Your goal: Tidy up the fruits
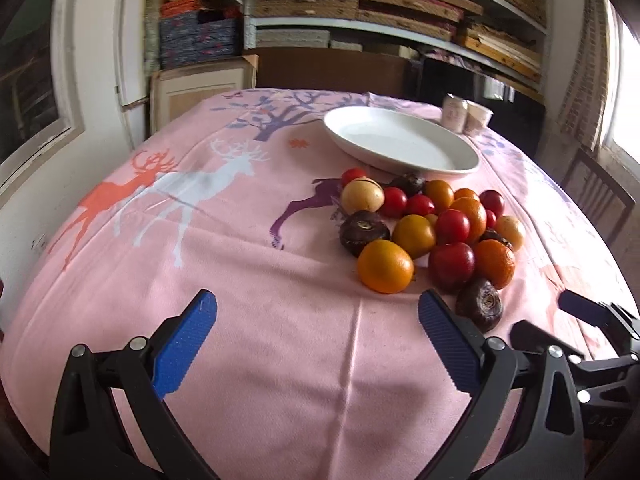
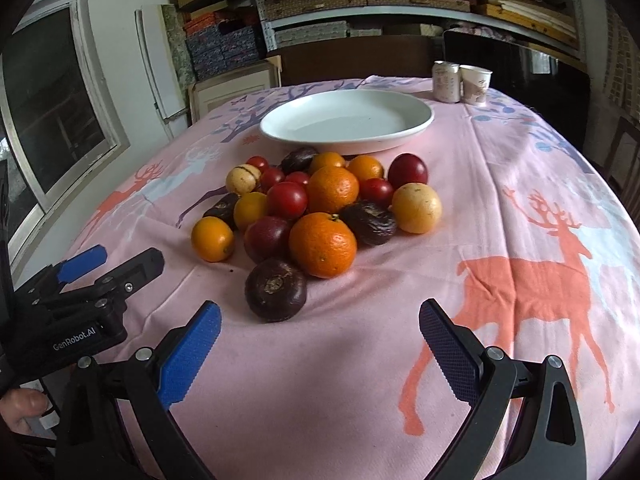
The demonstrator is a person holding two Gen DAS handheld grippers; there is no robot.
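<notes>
Fruit lies in one heap (image 2: 316, 204) in the middle of the table (image 2: 500, 184), on the pink deer cloth, just in front of the white plate (image 2: 348, 120), which has nothing on it. We think the job has not started yet, since no fruit is sorted or on the plate. Our left gripper (image 1: 316, 344) and right gripper (image 2: 320, 352) both have their fingers spread wide with nothing between them, and both sit low near the front edge. Next we should reach for a fruit at the near side of the heap, like the dark purple one (image 2: 276, 290), and close on it softly so the others do not roll. The right view shows this purple fruit whole, and the can (image 2: 447, 82) and paper cup (image 2: 475, 85) at the far edge clearly. The left view shows more bare cloth on the left side.
</notes>
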